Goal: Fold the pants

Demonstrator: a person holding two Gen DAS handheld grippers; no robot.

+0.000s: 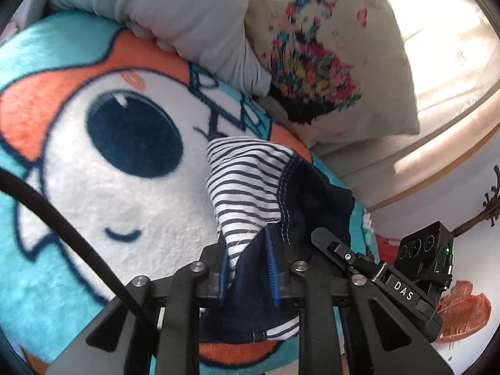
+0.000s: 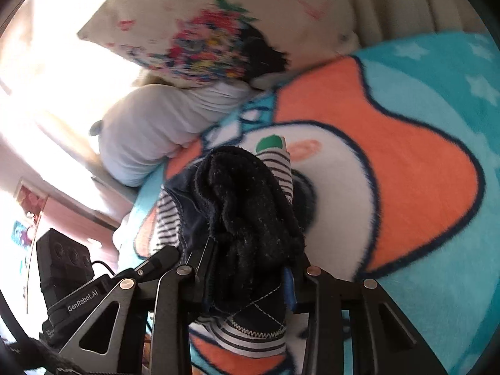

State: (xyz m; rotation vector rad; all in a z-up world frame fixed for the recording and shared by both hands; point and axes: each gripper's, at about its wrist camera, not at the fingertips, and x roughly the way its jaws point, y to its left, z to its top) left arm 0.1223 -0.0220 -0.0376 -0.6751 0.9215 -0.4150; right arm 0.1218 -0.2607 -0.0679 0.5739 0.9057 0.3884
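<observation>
The pants (image 1: 250,184) are small, dark navy with a blue-and-white striped lining, and hang over a cartoon-print fleece blanket (image 1: 78,187). My left gripper (image 1: 248,265) is shut on a bunch of the pants' dark and striped fabric between its blue pads. In the right wrist view my right gripper (image 2: 250,284) is shut on another part of the pants (image 2: 250,212), where fuzzy dark cloth bulges out over the fingers. The other gripper's body shows at the edge of each view.
A teal, orange and white blanket (image 2: 406,172) covers the bed. A grey pillow (image 1: 175,9) and a cream pillow with a colourful print (image 1: 328,56) lie at the head. A wooden bed edge (image 1: 437,156) and a white floor (image 1: 453,203) show to the right.
</observation>
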